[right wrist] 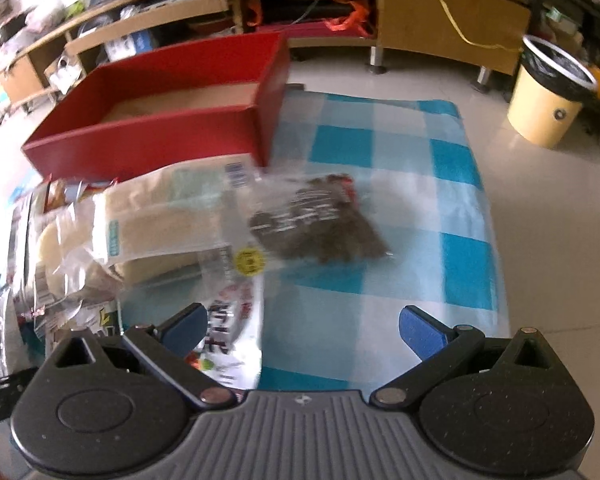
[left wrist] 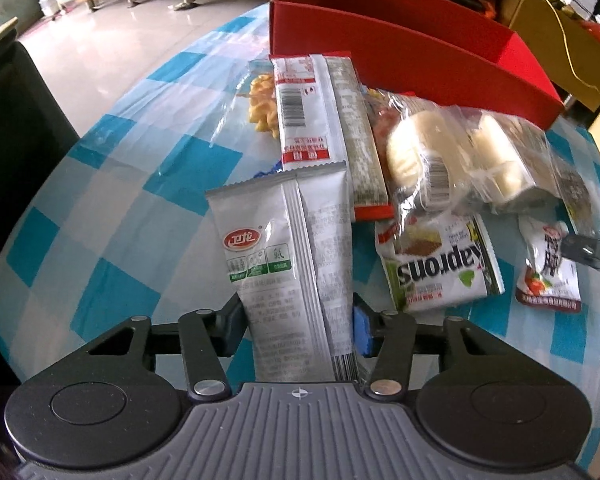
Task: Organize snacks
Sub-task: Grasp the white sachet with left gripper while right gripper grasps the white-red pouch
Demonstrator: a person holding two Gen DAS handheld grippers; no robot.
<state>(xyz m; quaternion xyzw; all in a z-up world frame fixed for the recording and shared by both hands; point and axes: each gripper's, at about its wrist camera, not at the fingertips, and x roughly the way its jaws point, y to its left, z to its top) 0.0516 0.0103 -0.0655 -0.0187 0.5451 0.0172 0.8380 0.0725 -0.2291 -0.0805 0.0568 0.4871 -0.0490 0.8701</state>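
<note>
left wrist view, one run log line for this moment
left tongs: shut on silver snack packet | right tongs: open, nothing held | red box: empty

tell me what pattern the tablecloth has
Blue and white checks on the tablecloth, clearest in the right wrist view.

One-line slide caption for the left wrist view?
Left gripper shut on a silver packet, snack pile and red box beyond.

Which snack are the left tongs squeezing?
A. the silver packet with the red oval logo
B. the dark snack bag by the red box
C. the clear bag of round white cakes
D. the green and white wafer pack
A: in the left wrist view the left tongs press on both edges of the silver packet, while the other snacks lie untouched on the checked cloth.
</note>
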